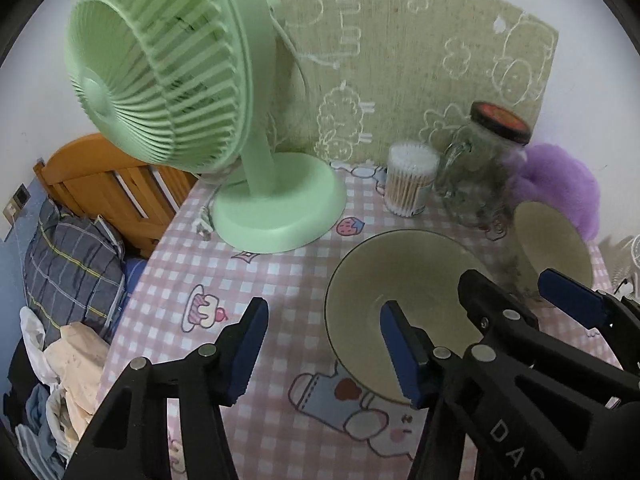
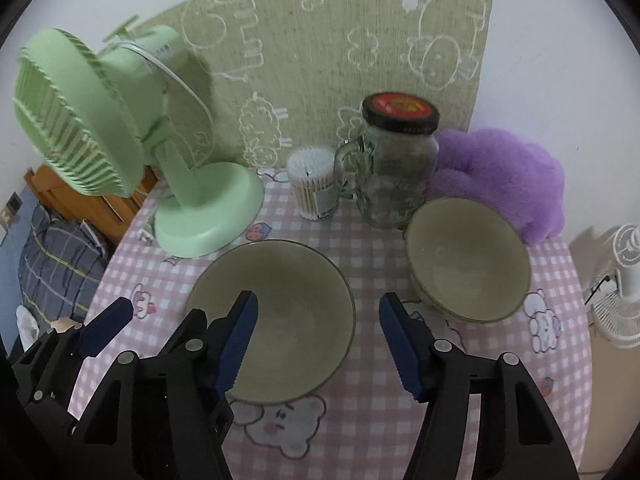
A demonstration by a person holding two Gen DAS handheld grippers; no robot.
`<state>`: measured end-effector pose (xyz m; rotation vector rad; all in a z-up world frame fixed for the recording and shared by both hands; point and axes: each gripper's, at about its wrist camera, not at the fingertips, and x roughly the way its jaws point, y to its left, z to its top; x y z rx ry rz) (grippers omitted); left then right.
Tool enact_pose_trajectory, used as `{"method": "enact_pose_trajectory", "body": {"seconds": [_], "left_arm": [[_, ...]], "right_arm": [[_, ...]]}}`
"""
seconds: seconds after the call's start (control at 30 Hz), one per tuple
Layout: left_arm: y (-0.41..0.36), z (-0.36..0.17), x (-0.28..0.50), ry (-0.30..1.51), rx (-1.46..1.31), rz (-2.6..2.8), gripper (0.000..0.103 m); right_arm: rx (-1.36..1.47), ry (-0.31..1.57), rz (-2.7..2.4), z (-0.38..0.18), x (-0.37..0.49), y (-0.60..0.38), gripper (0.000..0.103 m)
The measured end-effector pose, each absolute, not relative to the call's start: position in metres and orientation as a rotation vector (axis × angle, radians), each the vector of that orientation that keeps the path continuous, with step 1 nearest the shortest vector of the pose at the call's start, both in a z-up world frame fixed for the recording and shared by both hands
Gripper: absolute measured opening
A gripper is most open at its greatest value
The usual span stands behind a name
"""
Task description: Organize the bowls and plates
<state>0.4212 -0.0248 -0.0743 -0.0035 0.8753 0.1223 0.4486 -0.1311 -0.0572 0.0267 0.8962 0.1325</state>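
A: How are the two bowls placed, and why?

B: A wide, shallow, olive-glazed ceramic bowl [image 2: 276,316] is set upright near the front of the counter [image 2: 360,420]. A smaller, deeper bowl of the same glaze [image 2: 468,260] is set to its right, apart from it and tilted a little against a purple plush cushion [image 2: 504,184]. They are not nested, so stacking is judged to be the step not yet done.

A: And the claws?

B: The right claw [image 2: 318,344] is held spread wide with nothing between its blue pads [image 2: 240,344]. It is hung over the near right part of the wide bowl, probably so that the rim can be taken. The left claw [image 1: 324,352] is likewise held open and empty, with its right pad over the wide bowl's left rim. No contact can be confirmed for either.

A: What is the surface?

B: A pink-and-white checked cloth with cartoon prints is laid over the counter. At the back are stood a mint-green plastic desk fan [image 2: 120,140], a clear tub of cotton swabs [image 2: 314,184] and a glass handled jar with a black-and-red lid [image 2: 396,160], before a green woven mat with white doodles [image 2: 340,52] fixed to a white wall.

A: And the room?

B: A wooden bed frame [image 1: 108,184] with plaid bedding [image 1: 68,264] is seen at the left; a white fan [image 2: 624,280] is stood at the right.
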Motion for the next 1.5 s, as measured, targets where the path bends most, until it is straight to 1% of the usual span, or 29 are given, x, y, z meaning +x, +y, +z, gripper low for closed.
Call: {"method": "enact_pose_trajectory", "body": {"seconds": [0.1, 0.23, 0.27, 0.3, 0.37, 0.43, 0.47, 0.5, 0.53, 0.6, 0.73, 0.87, 1.13, 1.5], "left_arm": [[-0.026, -0.086, 0.431, 0.897, 0.003, 0.129, 0.057], [-0.025, -0.099, 0.44, 0.924, 0.008, 0.14, 0.048], [-0.025, -0.101, 0.442, 0.929, 0.004, 0.142, 0.044], [-0.025, -0.103, 0.444, 0.931, 0.007, 0.144, 0.043], [-0.027, -0.105, 0.447, 0.936, 0.005, 0.14, 0.035], [-0.029, -0.106, 0.449, 0.932, 0.011, 0.138, 0.029], [-0.03, -0.106, 0.45, 0.931, 0.014, 0.137, 0.025], [-0.031, -0.107, 0.451, 0.931, 0.015, 0.131, 0.023], [-0.033, -0.107, 0.453, 0.934, 0.012, 0.122, 0.021], [-0.034, -0.109, 0.455, 0.937, 0.021, 0.128, 0.02], [-0.034, -0.111, 0.457, 0.939, 0.025, 0.132, 0.019], [-0.033, -0.111, 0.457, 0.942, 0.026, 0.141, 0.017], [-0.033, -0.108, 0.452, 0.964, 0.025, 0.134, 0.017], [-0.037, -0.09, 0.425, 0.959, 0.026, 0.121, 0.017]], "right_arm": [[0.033, 0.92, 0.128, -0.07, 0.46, -0.132, 0.061], [0.03, 0.948, 0.128, -0.086, 0.47, -0.13, 0.056], [0.03, 0.952, 0.129, -0.089, 0.471, -0.13, 0.051], [0.032, 0.956, 0.13, -0.091, 0.472, -0.13, 0.045], [0.035, 0.963, 0.126, -0.096, 0.474, -0.13, 0.043], [0.034, 0.959, 0.116, -0.098, 0.475, -0.131, 0.037], [0.031, 0.953, 0.108, -0.098, 0.475, -0.132, 0.031], [0.028, 0.951, 0.102, -0.098, 0.476, -0.133, 0.027], [0.027, 0.949, 0.097, -0.099, 0.477, -0.134, 0.025], [0.033, 0.962, 0.098, -0.101, 0.48, -0.138, 0.02], [0.041, 0.972, 0.1, -0.104, 0.483, -0.139, 0.019], [0.043, 0.973, 0.101, -0.104, 0.483, -0.139, 0.018], [0.033, 0.986, 0.1, -0.1, 0.478, -0.142, 0.017], [0.031, 0.978, 0.089, -0.082, 0.451, -0.147, 0.017]]}}
